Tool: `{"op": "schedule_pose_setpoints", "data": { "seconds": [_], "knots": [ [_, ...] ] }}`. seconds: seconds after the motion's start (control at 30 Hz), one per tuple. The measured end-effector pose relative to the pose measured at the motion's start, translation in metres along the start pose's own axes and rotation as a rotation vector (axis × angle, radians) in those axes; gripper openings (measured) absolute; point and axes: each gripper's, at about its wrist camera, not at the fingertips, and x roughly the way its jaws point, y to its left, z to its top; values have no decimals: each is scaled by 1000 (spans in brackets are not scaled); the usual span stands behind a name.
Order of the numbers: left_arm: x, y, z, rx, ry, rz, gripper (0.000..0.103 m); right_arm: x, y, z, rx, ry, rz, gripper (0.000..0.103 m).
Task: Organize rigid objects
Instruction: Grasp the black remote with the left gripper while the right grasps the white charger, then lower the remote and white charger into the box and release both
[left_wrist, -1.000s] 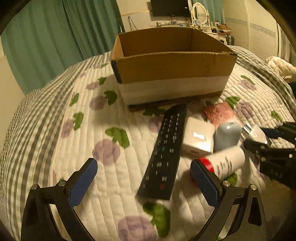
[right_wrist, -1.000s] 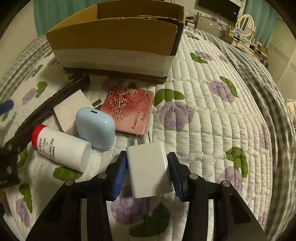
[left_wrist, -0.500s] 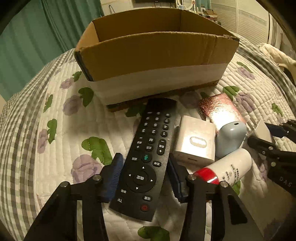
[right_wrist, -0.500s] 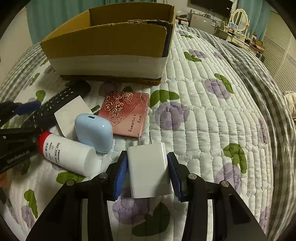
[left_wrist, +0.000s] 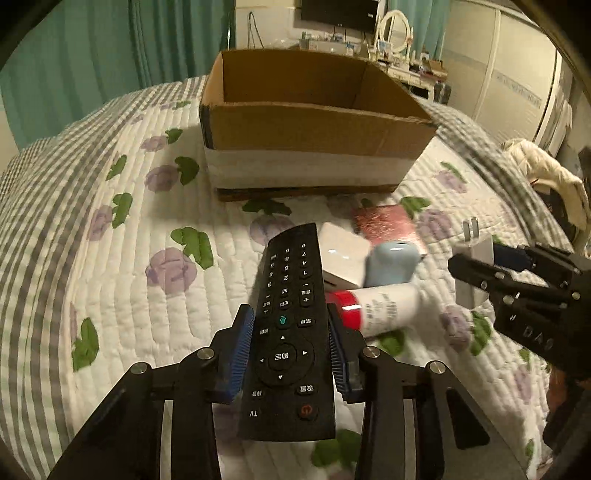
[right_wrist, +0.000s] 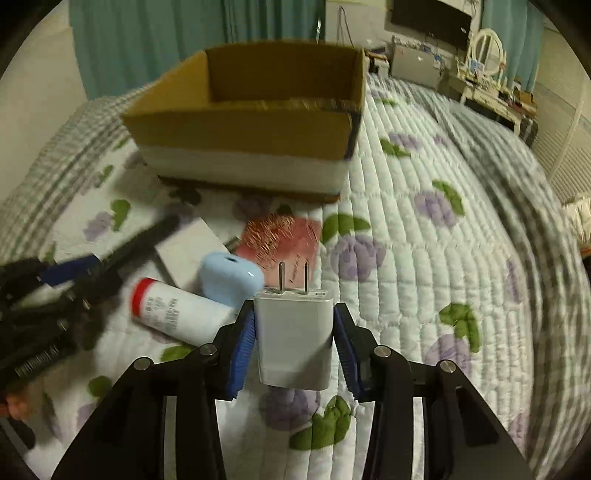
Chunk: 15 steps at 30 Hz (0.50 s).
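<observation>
Now remote (left_wrist: 286, 332) and charger (right_wrist: 294, 339) gripped, box (left_wrist: 314, 122) ahead.

It was a bedroom in a home; the work surface was a bed (left_wrist: 110, 258) covered by a white quilt printed with purple flowers and green leaves, edged in grey gingham; teal curtains (left_wrist: 110, 55) hung along the far wall; a dark television (left_wrist: 338, 13) was mounted above a cluttered dressing table (left_wrist: 399, 70) that carried a white oval mirror (left_wrist: 397, 27); pale wardrobe doors (left_wrist: 517, 81) stood to the right; a bundle of light cloth (left_wrist: 546, 170) lay at the bed's edge; the lighting was dim and warm
</observation>
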Motion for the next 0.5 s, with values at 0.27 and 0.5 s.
{"op": "schedule_pose_setpoints", "data": {
  "seconds": [0.27, 0.5],
  "knots": [
    [-31, -7, 11, -15, -46, 0, 18, -39, -7, 13, 19, -57, 21, 41],
    [-41, -11, 31, 8, -65, -39, 17, -54, -7, 29, 21, -98, 34, 41]
  ]
}}
